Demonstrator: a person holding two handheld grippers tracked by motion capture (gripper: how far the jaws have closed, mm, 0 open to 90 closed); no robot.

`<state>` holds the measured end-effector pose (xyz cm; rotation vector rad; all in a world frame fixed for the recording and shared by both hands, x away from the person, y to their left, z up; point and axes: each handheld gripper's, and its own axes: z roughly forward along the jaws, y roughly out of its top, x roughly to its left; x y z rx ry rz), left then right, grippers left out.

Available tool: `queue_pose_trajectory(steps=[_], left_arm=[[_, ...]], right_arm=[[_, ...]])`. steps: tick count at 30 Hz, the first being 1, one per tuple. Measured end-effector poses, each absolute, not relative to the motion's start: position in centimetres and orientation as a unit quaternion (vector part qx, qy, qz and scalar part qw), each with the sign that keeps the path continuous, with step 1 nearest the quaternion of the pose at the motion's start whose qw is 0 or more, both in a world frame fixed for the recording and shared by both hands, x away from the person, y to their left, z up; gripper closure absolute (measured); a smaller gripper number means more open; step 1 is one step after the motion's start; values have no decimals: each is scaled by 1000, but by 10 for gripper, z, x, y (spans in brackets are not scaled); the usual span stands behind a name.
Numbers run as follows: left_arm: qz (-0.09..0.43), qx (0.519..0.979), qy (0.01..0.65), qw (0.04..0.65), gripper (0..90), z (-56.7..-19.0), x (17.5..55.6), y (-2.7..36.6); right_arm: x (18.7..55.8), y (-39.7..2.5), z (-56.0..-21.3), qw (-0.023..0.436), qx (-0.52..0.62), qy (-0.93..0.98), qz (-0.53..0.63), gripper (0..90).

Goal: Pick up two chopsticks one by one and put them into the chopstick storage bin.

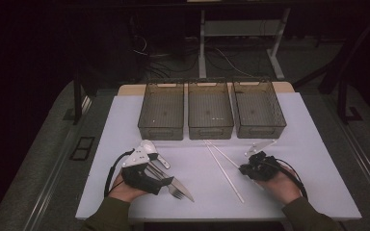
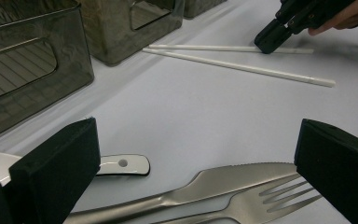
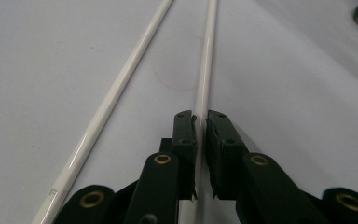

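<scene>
Two white chopsticks lie on the white mat [image 1: 125, 125]. My right gripper [image 1: 244, 168] [image 3: 201, 123] is shut on the near end of one chopstick [image 3: 205, 70] [image 1: 224, 155], low on the mat. The other chopstick [image 3: 121, 88] [image 1: 226, 173] lies free beside it. My left gripper [image 1: 158, 181] [image 2: 196, 140] stands open, jaws wide, just above a steel knife [image 2: 223, 179] [image 1: 185, 191] and a fork [image 2: 270, 196] [image 1: 176, 193]. A white spoon [image 1: 149, 147] lies under that gripper; its handle [image 2: 123, 164] shows by the left jaw. The right gripper [image 2: 270, 39] also appears far off in the left gripper view.
Three smoky transparent bins stand side by side at the back of the mat: left [image 1: 161, 110], middle [image 1: 210, 110], right [image 1: 258, 108]. All look empty. The mat's front edge runs just behind both hands. Table legs and cables lie on the dark floor beyond.
</scene>
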<state>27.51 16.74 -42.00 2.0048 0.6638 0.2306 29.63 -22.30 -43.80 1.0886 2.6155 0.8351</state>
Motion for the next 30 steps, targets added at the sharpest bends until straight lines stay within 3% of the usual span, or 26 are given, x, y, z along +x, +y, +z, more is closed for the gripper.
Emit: queue_pose_trajectory(steps=[30], left_arm=[[91, 824, 275, 488, 0, -423, 276, 167]], right_arm=[[293, -245, -440, 104, 350, 886, 286, 840]])
